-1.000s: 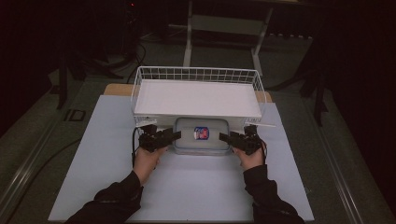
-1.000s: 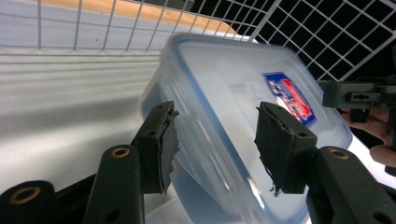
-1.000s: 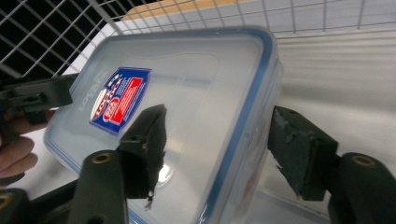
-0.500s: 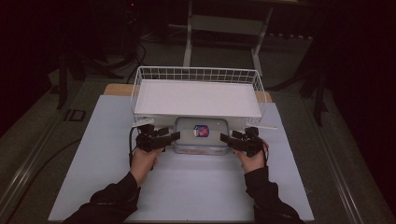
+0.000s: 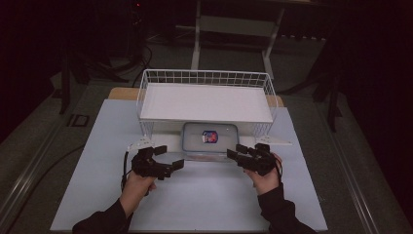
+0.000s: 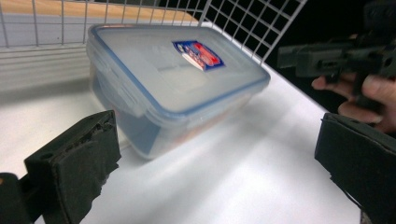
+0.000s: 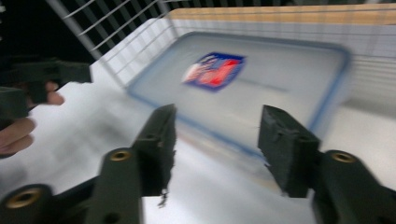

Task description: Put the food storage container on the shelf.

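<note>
A clear plastic food box [image 5: 210,139] with a blue-edged lid and a red and blue sticker lies on the white table, tucked under the front of a white wire shelf [image 5: 204,77]. My left gripper [image 5: 169,157] hovers off its left front corner, a short way back from it. Its jaws have just been opening and now stand wide apart with nothing between them [image 6: 215,154]; the box [image 6: 173,79] lies beyond them. My right gripper [image 5: 236,151] hangs off the right front corner. Its jaws have just been closing, are half apart and hold nothing [image 7: 215,140], with the blurred box [image 7: 261,88] ahead.
The wire shelf's mesh sides [image 6: 243,23] and flat white deck [image 5: 204,102] stand over the box. The white tabletop [image 5: 209,195] stretches toward the person. A wooden board edge [image 5: 122,92] shows behind the shelf. Dark floor and stands surround the table.
Both grippers have drawn back from the ends of the box toward the person. The left jaws have spread wide. The box has stayed in place under the shelf.
</note>
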Demonstrator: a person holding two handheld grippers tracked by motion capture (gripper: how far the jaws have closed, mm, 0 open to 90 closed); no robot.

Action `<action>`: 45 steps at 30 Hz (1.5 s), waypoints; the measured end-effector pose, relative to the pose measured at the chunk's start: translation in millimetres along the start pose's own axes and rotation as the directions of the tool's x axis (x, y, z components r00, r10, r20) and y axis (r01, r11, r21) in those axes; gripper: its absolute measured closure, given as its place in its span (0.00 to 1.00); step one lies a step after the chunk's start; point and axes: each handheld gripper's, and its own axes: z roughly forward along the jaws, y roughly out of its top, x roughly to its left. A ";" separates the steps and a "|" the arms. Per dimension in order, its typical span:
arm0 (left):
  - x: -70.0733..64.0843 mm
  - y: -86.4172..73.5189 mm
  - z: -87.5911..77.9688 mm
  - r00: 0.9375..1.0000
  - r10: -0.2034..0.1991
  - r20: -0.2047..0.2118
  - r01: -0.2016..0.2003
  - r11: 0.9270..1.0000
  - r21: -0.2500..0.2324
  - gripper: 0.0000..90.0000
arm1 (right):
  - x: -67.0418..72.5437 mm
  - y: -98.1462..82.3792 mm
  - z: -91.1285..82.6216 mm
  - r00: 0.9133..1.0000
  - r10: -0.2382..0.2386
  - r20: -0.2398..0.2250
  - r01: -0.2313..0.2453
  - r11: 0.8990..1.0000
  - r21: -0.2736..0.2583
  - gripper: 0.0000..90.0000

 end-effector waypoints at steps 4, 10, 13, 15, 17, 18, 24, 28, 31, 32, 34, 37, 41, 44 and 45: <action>-5.7 -7.7 -6.5 1.000 0.024 -0.017 -0.024 1.000 0.009 0.00 | 11.9 -6.6 4.2 0.997 -0.027 -0.070 0.029 0.999 0.024 0.89; -3.6 -14.9 -10.1 1.000 0.021 -0.024 -0.021 1.000 0.003 0.00 | 21.7 -24.8 25.0 0.993 -0.043 -0.109 0.053 0.995 0.089 1.00; -1.8 -17.2 -9.3 0.999 0.019 -0.029 -0.019 1.000 0.004 0.00 | 20.3 -28.3 31.7 0.995 -0.041 -0.089 0.050 0.993 0.109 1.00; -1.2 -18.1 -8.3 0.999 0.026 -0.032 -0.026 1.000 0.011 0.00 | 19.1 -28.9 34.1 0.996 -0.038 -0.079 0.047 0.992 0.117 1.00; -1.0 -19.2 -7.0 0.999 0.038 -0.036 -0.038 0.999 0.010 0.00 | 16.8 -29.1 38.0 0.997 -0.036 -0.075 0.045 0.992 0.118 1.00; -1.0 -19.5 -6.4 0.998 0.046 -0.038 -0.046 0.999 0.010 0.00 | 15.6 -29.1 40.2 0.996 -0.033 -0.077 0.042 0.992 0.118 1.00; -0.7 -21.5 -4.7 0.997 0.057 -0.044 -0.056 0.998 0.017 0.00 | 9.9 -27.1 52.0 0.998 -0.028 -0.054 0.035 0.992 0.121 1.00; -0.8 -21.5 -5.0 0.997 0.059 -0.045 -0.059 0.998 0.012 0.00 | 7.5 -25.4 61.0 0.999 -0.029 -0.044 0.035 0.991 0.128 1.00; 0.0 -21.6 -5.5 0.997 0.057 -0.045 -0.057 0.998 0.008 0.00 | 7.2 -24.6 68.3 0.999 -0.025 -0.040 0.030 0.990 0.138 1.00; 0.4 -21.6 -5.5 0.997 0.056 -0.045 -0.056 0.998 0.009 0.00 | 7.2 -24.1 70.4 0.999 -0.030 -0.036 0.035 0.990 0.138 1.00; 1.3 -22.0 -5.7 0.998 0.054 -0.044 -0.054 0.999 0.007 0.00 | 6.1 -22.4 73.6 0.999 -0.026 -0.034 0.031 0.990 0.136 1.00; 1.6 -22.3 -5.6 0.997 0.055 -0.045 -0.054 0.998 0.008 0.00 | 3.7 -19.1 78.2 0.999 -0.023 -0.024 0.026 0.991 0.131 1.00; 1.7 -23.3 -5.0 0.998 0.048 -0.044 -0.048 0.999 0.003 0.00 | -0.9 -14.2 84.1 1.000 -0.010 -0.011 0.011 0.992 0.125 1.00; 1.9 -24.0 -4.3 0.998 0.050 -0.041 -0.050 0.999 0.008 0.00 | -3.6 -11.1 87.9 1.000 -0.003 0.001 0.003 0.992 0.123 1.00; 1.9 -24.0 -4.3 0.998 0.054 -0.044 -0.053 0.999 0.010 0.00 | -4.6 -10.1 89.1 1.000 -0.001 0.001 0.001 0.993 0.122 1.00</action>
